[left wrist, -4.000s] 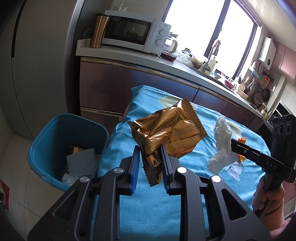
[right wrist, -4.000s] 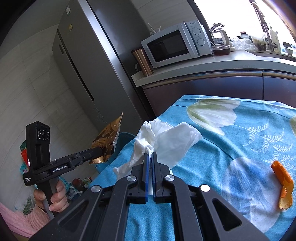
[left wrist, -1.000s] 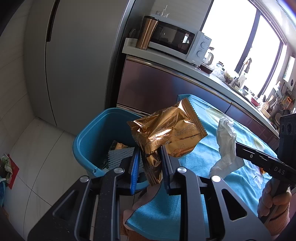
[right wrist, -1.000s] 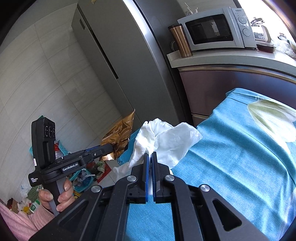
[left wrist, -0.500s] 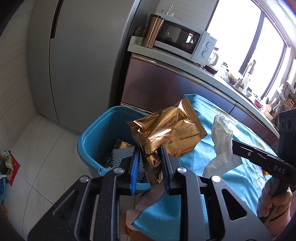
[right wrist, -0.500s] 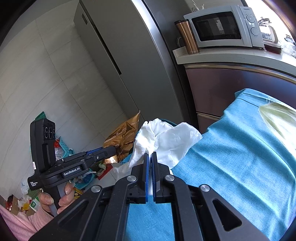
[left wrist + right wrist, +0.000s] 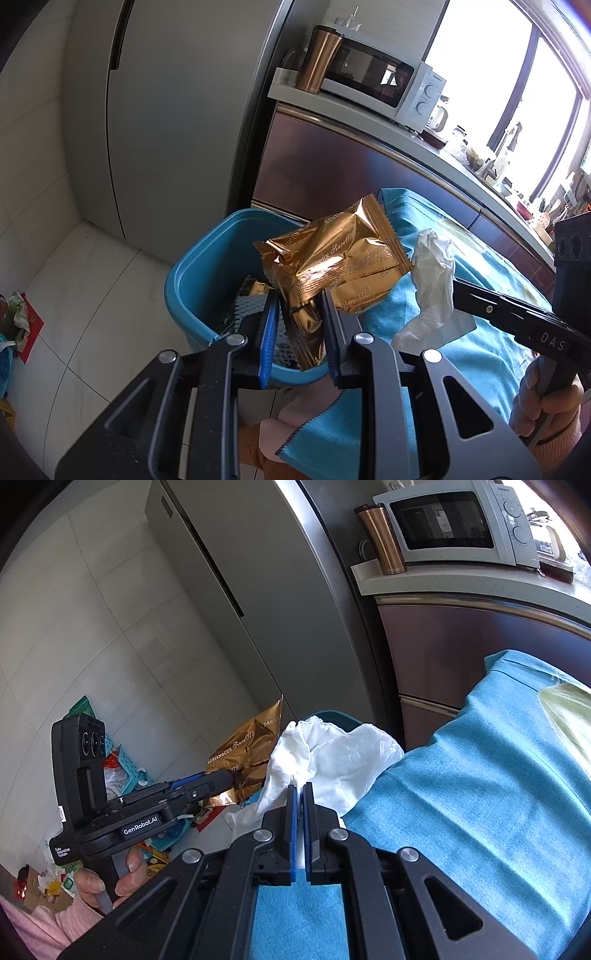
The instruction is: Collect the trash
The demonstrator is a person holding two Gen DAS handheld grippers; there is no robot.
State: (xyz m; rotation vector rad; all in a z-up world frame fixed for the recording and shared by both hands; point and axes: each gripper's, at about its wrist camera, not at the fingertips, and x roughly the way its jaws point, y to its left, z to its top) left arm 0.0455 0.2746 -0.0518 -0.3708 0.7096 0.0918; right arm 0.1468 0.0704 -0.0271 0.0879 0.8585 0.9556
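My left gripper (image 7: 298, 314) is shut on a crinkled gold snack wrapper (image 7: 340, 262), which hangs over the open blue trash bin (image 7: 192, 273). The bin holds a grey foam net and another gold scrap. My right gripper (image 7: 299, 794) is shut on a crumpled white tissue (image 7: 332, 757), held above the left end of the blue-clothed table (image 7: 480, 794). In the left wrist view the tissue (image 7: 432, 280) hangs from the right gripper's tips just right of the wrapper. In the right wrist view the wrapper (image 7: 247, 753) sits in the left gripper's tips left of the tissue.
A grey fridge (image 7: 166, 110) stands behind the bin. A counter (image 7: 369, 122) carries a white microwave (image 7: 380, 81) and a copper tumbler (image 7: 317, 59). Loose bags and a teal basket (image 7: 125, 764) clutter the floor at left. A person's hand (image 7: 107, 878) grips the left handle.
Both grippers have drifted left toward the bin with their loads. The bin now sits more directly under the gold wrapper, and the tissue is closer to the table's end.
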